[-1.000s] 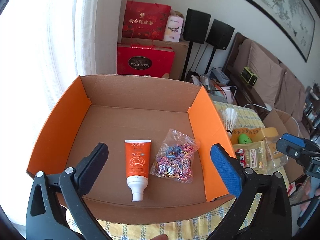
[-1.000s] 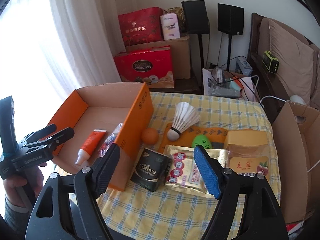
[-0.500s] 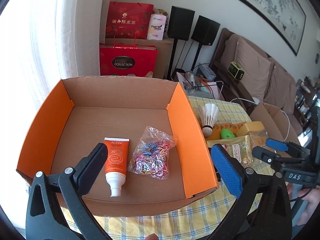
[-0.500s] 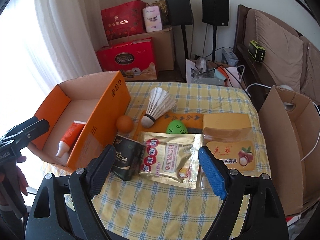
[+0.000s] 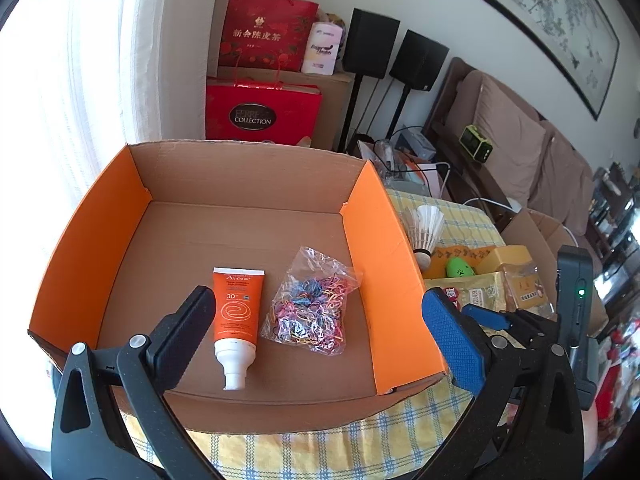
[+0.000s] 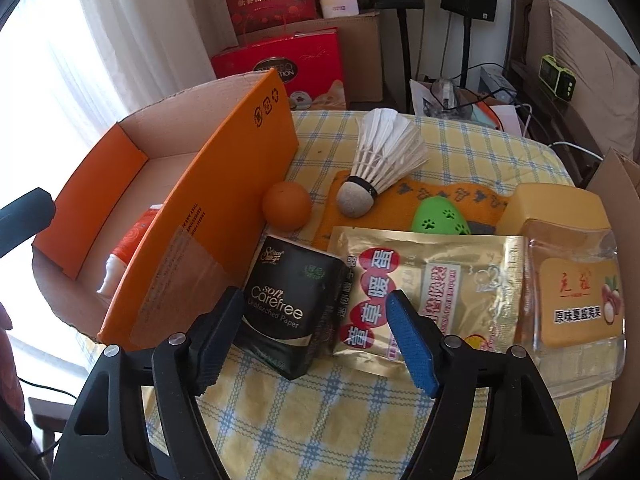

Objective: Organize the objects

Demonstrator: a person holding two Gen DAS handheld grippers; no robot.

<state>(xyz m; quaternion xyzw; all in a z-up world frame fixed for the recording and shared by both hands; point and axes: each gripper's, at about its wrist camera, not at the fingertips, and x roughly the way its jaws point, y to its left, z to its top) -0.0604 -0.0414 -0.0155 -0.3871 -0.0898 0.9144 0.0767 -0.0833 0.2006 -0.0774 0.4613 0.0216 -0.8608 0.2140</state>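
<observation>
Lowered right gripper [image 6: 312,336], jaws seemingly astride tissue pack [image 6: 292,308]

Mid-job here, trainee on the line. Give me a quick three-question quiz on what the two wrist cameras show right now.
1. True or false: the shuttlecock lies inside the orange box.
2. Which two things lie in that box? A) tube and bag of rubber bands; B) orange ball and green egg; C) tissue pack and gold pouch.
3. Fill in: the right gripper stands open around the black ____.

Key: 1 false, it lies on the tablecloth; 2 A; 3 tissue pack.
</observation>
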